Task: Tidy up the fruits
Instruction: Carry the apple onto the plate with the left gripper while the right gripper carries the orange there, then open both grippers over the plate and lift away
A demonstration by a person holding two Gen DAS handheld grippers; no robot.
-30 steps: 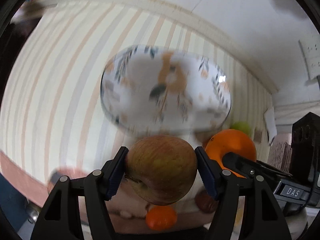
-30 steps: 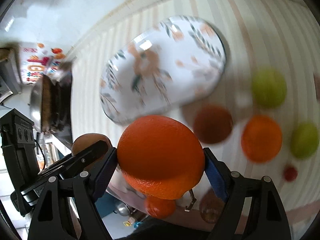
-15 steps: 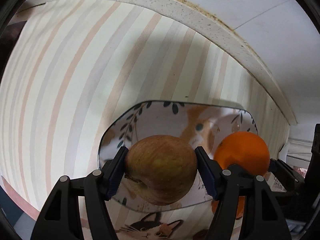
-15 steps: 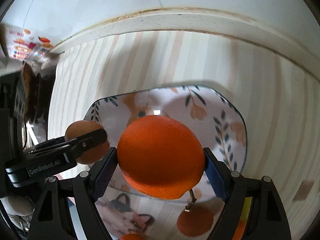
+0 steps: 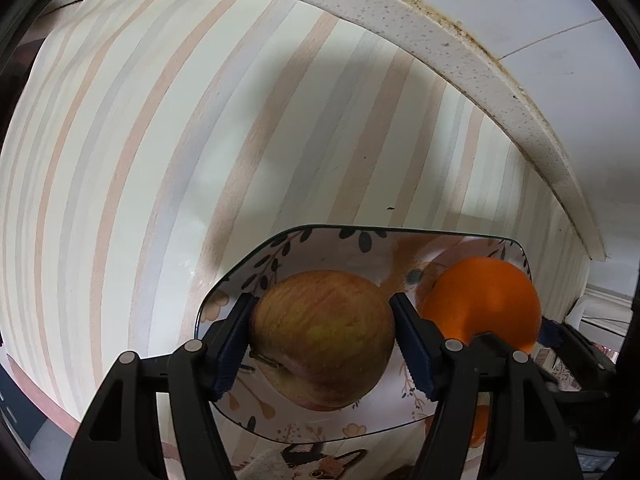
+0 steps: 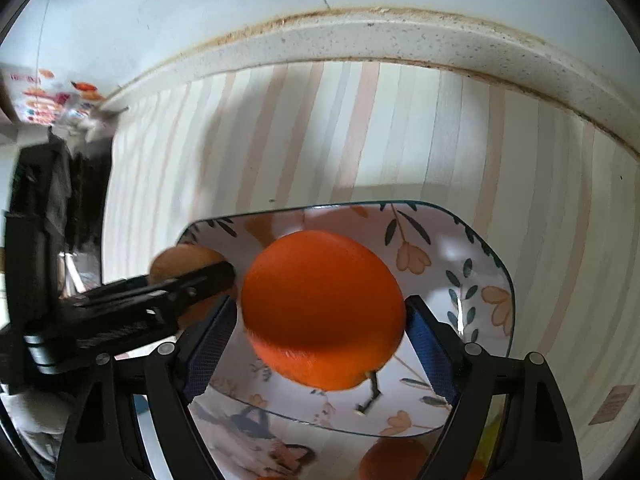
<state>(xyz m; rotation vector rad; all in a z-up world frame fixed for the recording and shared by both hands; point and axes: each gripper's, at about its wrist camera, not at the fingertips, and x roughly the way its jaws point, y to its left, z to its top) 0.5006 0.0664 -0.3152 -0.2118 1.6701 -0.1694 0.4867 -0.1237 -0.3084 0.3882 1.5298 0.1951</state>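
A brownish-red apple (image 5: 324, 336) sits clamped between the blue pads of my left gripper (image 5: 322, 344), just above the floral plate (image 5: 304, 232). Beside it on the right is an orange (image 5: 480, 300). In the right wrist view that orange (image 6: 320, 312) lies between the jaws of my right gripper (image 6: 320, 340), which are opening. A gap shows at each pad, and the fruit is blurred and low over the plate (image 6: 492, 264). The apple (image 6: 180, 260) and the left gripper (image 6: 160, 292) show at the left.
The plate rests on a striped mat (image 5: 160, 140) close to a speckled counter ledge (image 6: 360, 40) and a white tiled wall. Another orange (image 6: 392, 460) lies near the plate's front edge, by a cat-print cloth (image 5: 308, 464). A dark object (image 6: 60, 184) stands at the far left.
Both grippers came in over the plate and sank toward it with their fruit. The right jaws have spread away from the orange, which has slipped lower. The left grip is unchanged.
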